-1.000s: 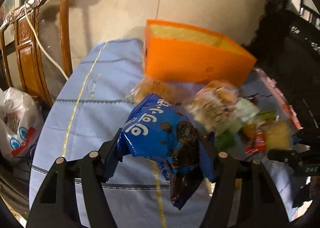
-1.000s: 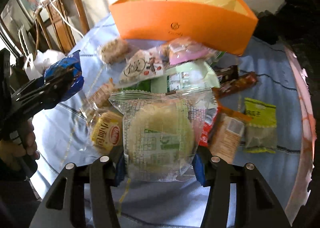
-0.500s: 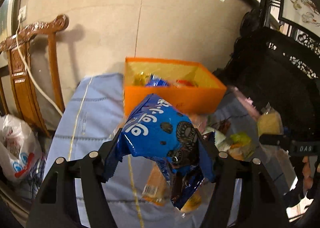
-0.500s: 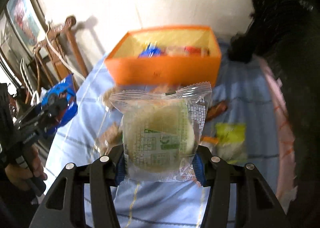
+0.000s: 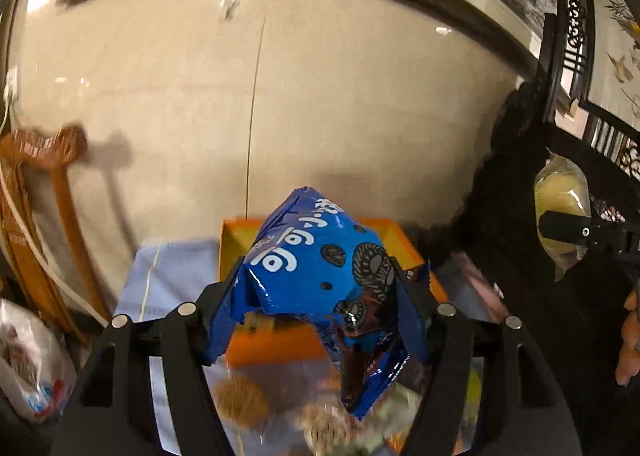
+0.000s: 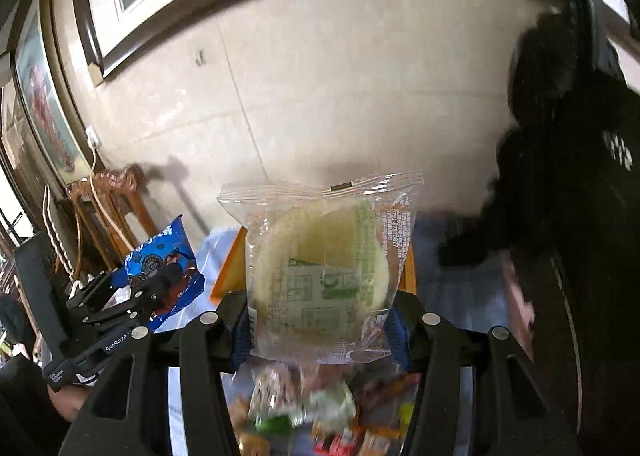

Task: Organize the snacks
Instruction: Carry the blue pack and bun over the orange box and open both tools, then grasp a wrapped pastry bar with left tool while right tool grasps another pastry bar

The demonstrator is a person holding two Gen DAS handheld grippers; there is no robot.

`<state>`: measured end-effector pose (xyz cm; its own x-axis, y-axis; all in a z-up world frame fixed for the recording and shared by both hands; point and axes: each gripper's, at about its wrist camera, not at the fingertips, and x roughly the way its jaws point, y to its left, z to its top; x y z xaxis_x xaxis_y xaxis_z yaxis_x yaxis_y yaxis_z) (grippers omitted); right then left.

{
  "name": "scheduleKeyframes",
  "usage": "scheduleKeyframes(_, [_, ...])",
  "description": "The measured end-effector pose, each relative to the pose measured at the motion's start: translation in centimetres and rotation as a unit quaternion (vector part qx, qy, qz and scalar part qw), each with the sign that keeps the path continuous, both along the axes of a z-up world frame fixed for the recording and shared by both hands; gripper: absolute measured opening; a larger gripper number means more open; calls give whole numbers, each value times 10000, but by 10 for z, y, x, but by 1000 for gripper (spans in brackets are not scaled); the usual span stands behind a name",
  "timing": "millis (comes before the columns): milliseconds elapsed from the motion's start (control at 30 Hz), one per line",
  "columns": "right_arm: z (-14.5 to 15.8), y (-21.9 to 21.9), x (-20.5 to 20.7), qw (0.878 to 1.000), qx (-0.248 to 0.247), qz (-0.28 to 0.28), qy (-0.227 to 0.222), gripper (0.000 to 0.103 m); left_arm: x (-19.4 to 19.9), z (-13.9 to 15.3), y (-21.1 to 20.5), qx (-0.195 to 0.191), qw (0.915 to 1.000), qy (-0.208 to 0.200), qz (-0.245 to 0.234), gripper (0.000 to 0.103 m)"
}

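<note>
Both grippers are rising off the cluttered surface since a second ago, snacks dropping low in view. Left gripper fingers are clamping the blue cookie bag, right gripper fingers the clear-wrapped pastry. I'm carrying both over the orange box, pitched downward; release only once above its opening.

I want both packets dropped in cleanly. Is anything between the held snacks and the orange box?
Nothing visible. The blue cookie bag and the clear-wrapped cake hang in the air before the open orange box; loose snacks lie lower on the table.
</note>
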<state>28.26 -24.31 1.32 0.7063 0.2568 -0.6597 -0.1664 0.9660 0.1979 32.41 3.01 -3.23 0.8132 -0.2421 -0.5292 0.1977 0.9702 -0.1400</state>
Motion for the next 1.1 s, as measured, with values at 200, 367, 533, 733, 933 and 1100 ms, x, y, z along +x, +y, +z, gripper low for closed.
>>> scheduleKeyframes(200, [20,6,45,9995,-196,119,-198,54,48,28,-14,219,9994,-248,13,65])
scheduleKeyframes(367, [12,12,101,9996,-118,262,-6,63,99,25,-16,182,9993,-73,322,98])
scheduleKeyframes(533, [-30,11,132,9980,-447,25,452,73,133,-13,-11,487,9944,546,760,99])
scheduleKeyframes(733, [-64,-14,93,9971,-410,-263,583,75,89,-45,21,247,9948,693,706,99])
scheduleKeyframes(933, [-144,-28,17,9876,-381,-761,1316,80,8,-104,32,443,9915,1180,317,99])
scheduleKeyframes(1100, [-212,-30,-66,9739,-684,-743,2032,80,-71,-167,46,658,9837,1665,169,99])
